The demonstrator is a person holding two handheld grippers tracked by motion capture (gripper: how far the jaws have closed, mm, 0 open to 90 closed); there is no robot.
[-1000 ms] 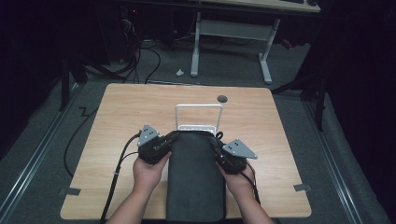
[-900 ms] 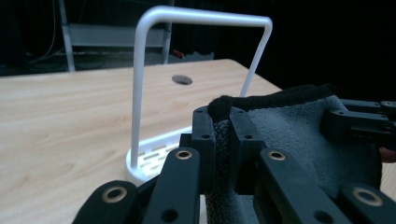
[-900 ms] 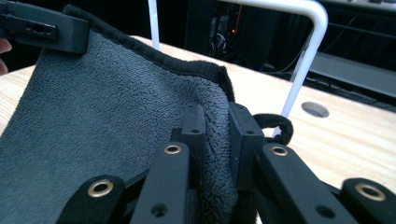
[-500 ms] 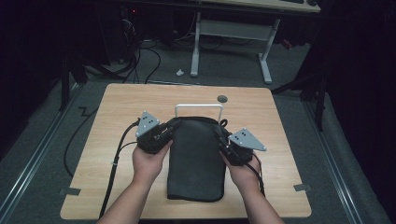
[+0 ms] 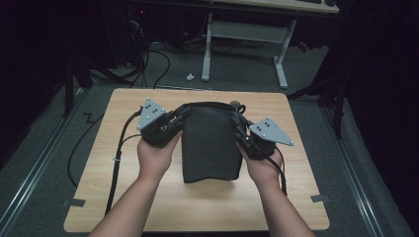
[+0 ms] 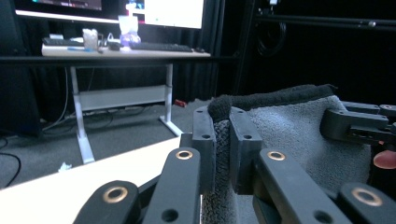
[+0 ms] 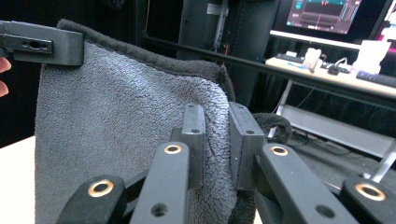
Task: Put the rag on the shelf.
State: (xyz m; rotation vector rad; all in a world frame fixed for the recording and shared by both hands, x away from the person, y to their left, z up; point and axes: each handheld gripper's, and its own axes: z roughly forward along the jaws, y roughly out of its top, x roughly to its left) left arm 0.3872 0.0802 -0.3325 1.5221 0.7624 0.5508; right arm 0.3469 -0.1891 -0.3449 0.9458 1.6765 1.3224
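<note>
A dark grey towel (image 5: 210, 143) hangs above the wooden table (image 5: 123, 187), stretched between both hands. My left gripper (image 5: 180, 116) is shut on the towel's upper left corner; in the left gripper view the terry cloth (image 6: 289, 135) is pinched between the jaws of my left gripper (image 6: 223, 154). My right gripper (image 5: 236, 121) is shut on the upper right corner, and the right gripper view has the towel (image 7: 116, 130) clamped at my right gripper (image 7: 215, 140), with the left gripper's jaw at the far corner. The towel's lower edge hangs near the tabletop.
Beyond the table stands a white-legged desk (image 5: 244, 39) with cables on the floor (image 5: 148, 54). A black cable (image 5: 118, 153) trails from the left gripper across the table's left side. Monitors and a keyboard (image 6: 159, 46) sit on the far desk.
Both hands have risen with the towel, lifting it off the table so that it hangs. A white rack at the table's back, seen earlier, is now hidden behind the towel.
</note>
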